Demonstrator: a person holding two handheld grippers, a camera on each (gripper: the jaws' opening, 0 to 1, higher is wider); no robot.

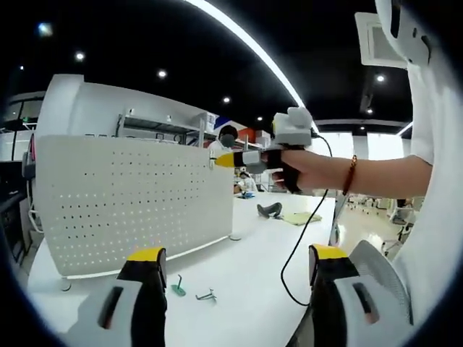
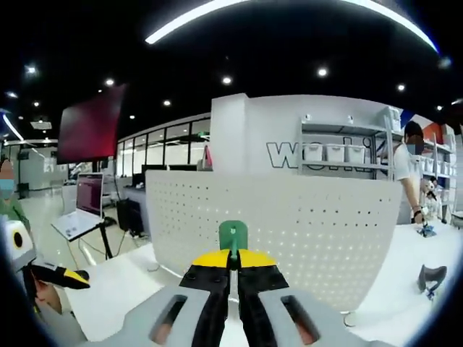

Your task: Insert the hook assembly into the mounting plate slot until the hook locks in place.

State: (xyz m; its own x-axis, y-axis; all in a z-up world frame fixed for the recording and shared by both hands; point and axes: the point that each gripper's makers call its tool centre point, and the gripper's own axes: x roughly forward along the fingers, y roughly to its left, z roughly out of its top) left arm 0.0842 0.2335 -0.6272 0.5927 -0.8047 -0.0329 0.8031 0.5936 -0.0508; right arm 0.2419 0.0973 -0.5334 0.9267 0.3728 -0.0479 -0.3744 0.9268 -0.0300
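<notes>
White table point(image 1: 246, 275) holds perforated panel point(image 1: 134, 210).

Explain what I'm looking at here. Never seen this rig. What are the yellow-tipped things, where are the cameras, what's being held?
There is no robot: a person holds a pair of hand-held tongs in each hand, and a fisheye camera rides on each pair, looking forward along its jaws.

In the left gripper view, the left tongs rise from the bottom, jaws wide apart and holding nothing. On the white table between them lie two small hooks. Beyond stands the white perforated mounting plate, upright. The person's hand brings the right tongs in from the right, near the plate's upper corner.

In the right gripper view, the right tongs are shut on a green hook piece, held up in front of the plate. It is not yet inserted, as far as I can tell.
</notes>
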